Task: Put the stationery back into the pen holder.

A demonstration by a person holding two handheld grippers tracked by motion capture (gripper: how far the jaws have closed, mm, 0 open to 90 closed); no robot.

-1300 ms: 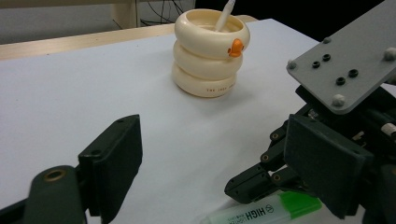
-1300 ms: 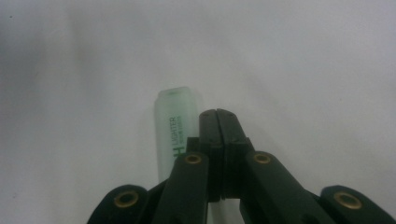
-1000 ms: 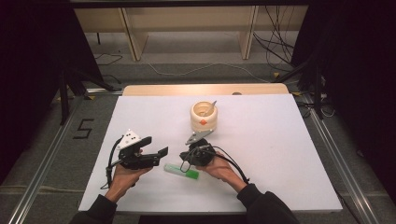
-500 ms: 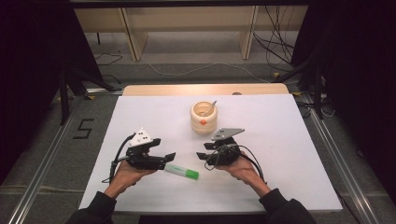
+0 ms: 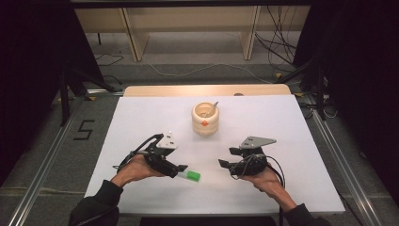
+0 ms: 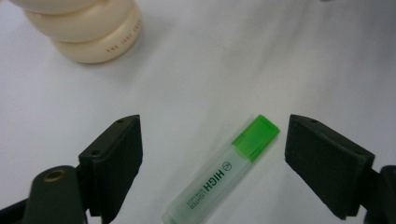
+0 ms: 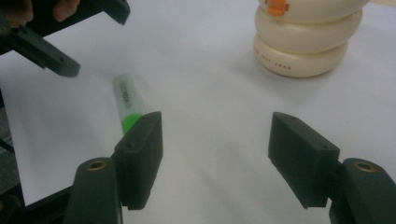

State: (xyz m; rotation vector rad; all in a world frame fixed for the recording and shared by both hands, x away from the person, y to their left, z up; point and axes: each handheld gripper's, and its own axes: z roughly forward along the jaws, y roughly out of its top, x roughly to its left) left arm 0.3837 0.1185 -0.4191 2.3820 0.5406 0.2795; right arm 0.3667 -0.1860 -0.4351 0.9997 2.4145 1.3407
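Note:
A highlighter [image 5: 188, 175] with a clear body and a green cap lies flat on the white table [image 5: 291, 141]. My left gripper [image 5: 179, 170] is open. Its jaws stand on either side of the highlighter [image 6: 219, 179] without touching it. My right gripper [image 5: 227, 157] sits a hand's width to the right and points left. Its jaws have just been opening and stand open with nothing between them [image 7: 217, 123]. From there the highlighter [image 7: 126, 100] lies beyond its left jaw, under the left gripper's fingers [image 7: 56, 60].
A cream ringed holder [image 5: 205, 118] with an orange spot and a thin metal piece inside stands mid-table behind both grippers. It is also at the top of both gripper views [image 6: 88, 32] [image 7: 306, 42]. A wooden strip [image 5: 207, 89] edges the table's far side.
The right gripper has drawn back to the right, away from the highlighter, and its jaws have spread. The left gripper has slid right, up to the highlighter, which stayed put.

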